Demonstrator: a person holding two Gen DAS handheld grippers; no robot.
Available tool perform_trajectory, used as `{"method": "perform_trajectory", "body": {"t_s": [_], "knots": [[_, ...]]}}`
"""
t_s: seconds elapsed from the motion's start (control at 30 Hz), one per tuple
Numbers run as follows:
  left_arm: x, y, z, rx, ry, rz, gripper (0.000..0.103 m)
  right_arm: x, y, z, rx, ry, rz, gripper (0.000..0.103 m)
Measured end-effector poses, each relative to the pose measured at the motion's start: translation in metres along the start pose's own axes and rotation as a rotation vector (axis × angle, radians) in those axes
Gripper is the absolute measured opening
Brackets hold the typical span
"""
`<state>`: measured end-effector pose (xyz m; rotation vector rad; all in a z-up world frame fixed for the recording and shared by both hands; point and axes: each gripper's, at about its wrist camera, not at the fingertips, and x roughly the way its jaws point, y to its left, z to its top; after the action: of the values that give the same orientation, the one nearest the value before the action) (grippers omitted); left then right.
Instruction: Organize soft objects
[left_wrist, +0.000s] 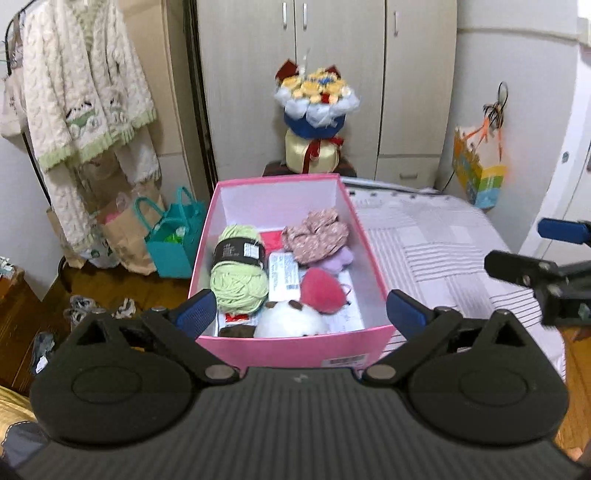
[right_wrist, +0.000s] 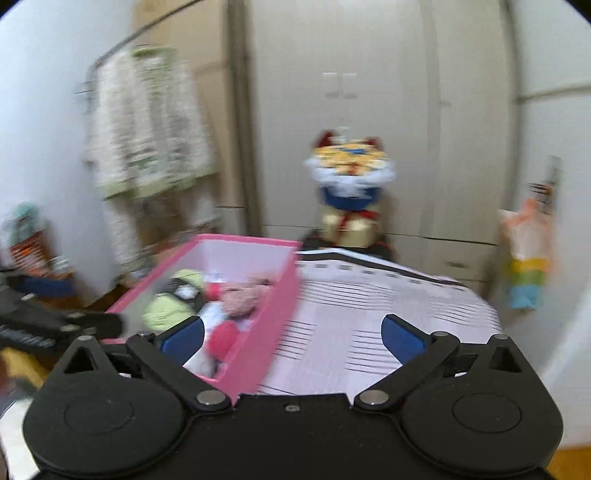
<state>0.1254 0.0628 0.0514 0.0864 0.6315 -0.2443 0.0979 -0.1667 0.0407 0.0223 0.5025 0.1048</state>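
both grippers spread empty, pink box (left_wrist: 295, 350) just ahead

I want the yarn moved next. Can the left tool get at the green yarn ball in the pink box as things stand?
Probably yes. The left tool is open and empty, the pink box has no lid, and the green yarn ball lies uncovered at its left side.

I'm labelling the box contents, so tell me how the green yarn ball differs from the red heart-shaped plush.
The green yarn ball is pale green wound strands with a black label band around it; the red heart-shaped plush is pinkish red, fuzzy and unbanded. The yarn ball lies against the left wall of the pink box, the plush nearer the right. The yarn ball looks bulkier. Both are soft and lie loose inside the box.
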Motion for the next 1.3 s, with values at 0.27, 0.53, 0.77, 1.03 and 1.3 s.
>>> {"method": "perform_trajectory", "body": {"t_s": [0.27, 0.53, 0.77, 1.03, 1.3], "knots": [[-0.015, -0.019, -0.011, 0.002, -0.088, -0.001, 0.103, -0.030, -0.025, -0.012, 0.139, 0.013, -0.012, 0.103], [-0.011, -0.027, -0.018, -0.027, -0.093, -0.015, 0.103, -0.041, -0.029, -0.028, 0.125, 0.013, -0.054, 0.103], [-0.011, -0.036, -0.027, -0.017, -0.082, -0.005, 0.103, -0.057, -0.024, -0.037, 0.104, -0.017, -0.016, 0.103], [-0.021, -0.042, -0.043, -0.009, -0.102, 0.003, 0.103, -0.071, -0.017, -0.051, 0.087, -0.035, -0.071, 0.103], [-0.025, -0.049, -0.053, 0.007, -0.125, 0.025, 0.103, -0.080, -0.018, -0.066, 0.091, -0.058, -0.129, 0.103]]}}
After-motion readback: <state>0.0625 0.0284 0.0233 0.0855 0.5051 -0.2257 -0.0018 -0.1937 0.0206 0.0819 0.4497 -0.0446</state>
